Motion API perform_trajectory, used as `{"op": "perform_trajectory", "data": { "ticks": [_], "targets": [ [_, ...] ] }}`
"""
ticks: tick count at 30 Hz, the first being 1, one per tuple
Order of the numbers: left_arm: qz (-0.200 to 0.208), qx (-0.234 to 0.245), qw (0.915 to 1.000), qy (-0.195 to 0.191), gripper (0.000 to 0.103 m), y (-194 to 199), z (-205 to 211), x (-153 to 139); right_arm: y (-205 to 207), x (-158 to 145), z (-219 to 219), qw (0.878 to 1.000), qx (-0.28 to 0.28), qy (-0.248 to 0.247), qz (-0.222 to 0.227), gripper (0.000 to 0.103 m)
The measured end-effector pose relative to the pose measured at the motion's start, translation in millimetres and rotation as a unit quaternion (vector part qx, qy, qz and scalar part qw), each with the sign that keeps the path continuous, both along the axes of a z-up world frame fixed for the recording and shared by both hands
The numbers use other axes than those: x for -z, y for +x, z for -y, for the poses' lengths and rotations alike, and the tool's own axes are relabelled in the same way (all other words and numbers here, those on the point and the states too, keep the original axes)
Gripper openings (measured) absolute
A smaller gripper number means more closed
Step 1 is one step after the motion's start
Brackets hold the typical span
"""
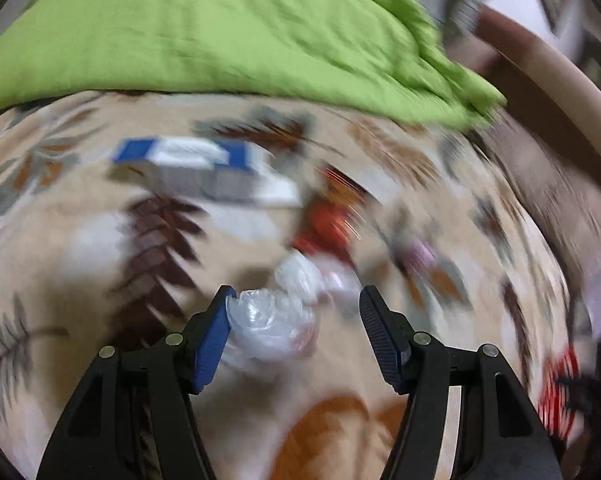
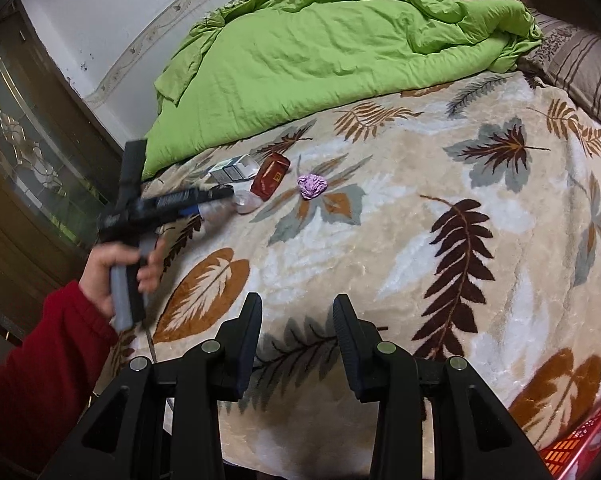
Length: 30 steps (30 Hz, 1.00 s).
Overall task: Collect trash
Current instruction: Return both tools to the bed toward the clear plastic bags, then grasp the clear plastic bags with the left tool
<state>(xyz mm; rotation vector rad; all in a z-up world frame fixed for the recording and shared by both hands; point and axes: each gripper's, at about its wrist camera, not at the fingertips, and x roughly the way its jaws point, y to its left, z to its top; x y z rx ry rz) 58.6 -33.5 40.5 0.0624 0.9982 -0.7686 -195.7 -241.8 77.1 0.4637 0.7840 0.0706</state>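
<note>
2 crumpled clear wrappers [image 1: 276, 320] — shapeless, no long axis.

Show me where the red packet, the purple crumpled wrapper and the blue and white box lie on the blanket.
red packet [image 2: 270, 176]: right wrist view, middle of its top face.
purple crumpled wrapper [image 2: 312, 186]: right wrist view, centre of the ball.
blue and white box [image 1: 188, 166]: left wrist view, blurred, middle of its upper face.

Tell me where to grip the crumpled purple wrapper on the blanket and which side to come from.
Grip the crumpled purple wrapper across its bulging middle, coming down from above. It is a loose, roughly round wad lying alone on the leaf-print blanket, apart from the red packet on its left, so no side is blocked. The empty right hand-held gripper, nearest its open side, probably suits.
</note>
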Motion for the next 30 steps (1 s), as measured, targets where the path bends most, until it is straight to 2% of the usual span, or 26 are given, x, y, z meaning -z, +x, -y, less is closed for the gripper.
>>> {"op": "perform_trajectory", "data": {
  "ticks": [3,8,13,15,17,20,23,26,30],
  "targets": [
    [0.010,0.045,0.9989,0.003,0.063,-26,1,-8,-2,-1,1,1.000,0.001,0.004,0.006,0.040],
    [0.021,0.024,0.9993,0.017,0.063,-16,7,-14,-3,-2,1,1.000,0.004,0.005,0.009,0.040],
    [0.028,0.017,0.9982,0.051,0.063,1,33,0,-4,-2,1,1.000,0.005,0.004,0.008,0.040],
    [0.023,-0.003,0.9969,0.075,0.059,4,38,11,-3,-1,2,1.000,0.003,0.006,0.004,0.040],
    [0.025,-0.022,0.9954,0.090,0.036,4,38,19,3,1,2,1.000,-0.005,0.011,-0.005,0.040],
    [0.037,-0.052,0.9939,0.090,0.034,-6,30,20,18,3,2,1.000,-0.016,0.017,-0.016,0.040],
    [0.046,-0.096,0.9906,0.086,0.034,-19,16,13,51,2,0,0.999,-0.028,-0.010,-0.016,0.040],
    [0.053,-0.161,0.9833,0.066,0.034,-43,-3,2,89,3,-1,0.998,-0.040,-0.042,-0.013,0.040],
    [0.085,-0.185,0.9769,0.065,0.034,-59,-6,-9,144,12,0,0.996,-0.045,-0.078,-0.018,0.040]
  ]
}}
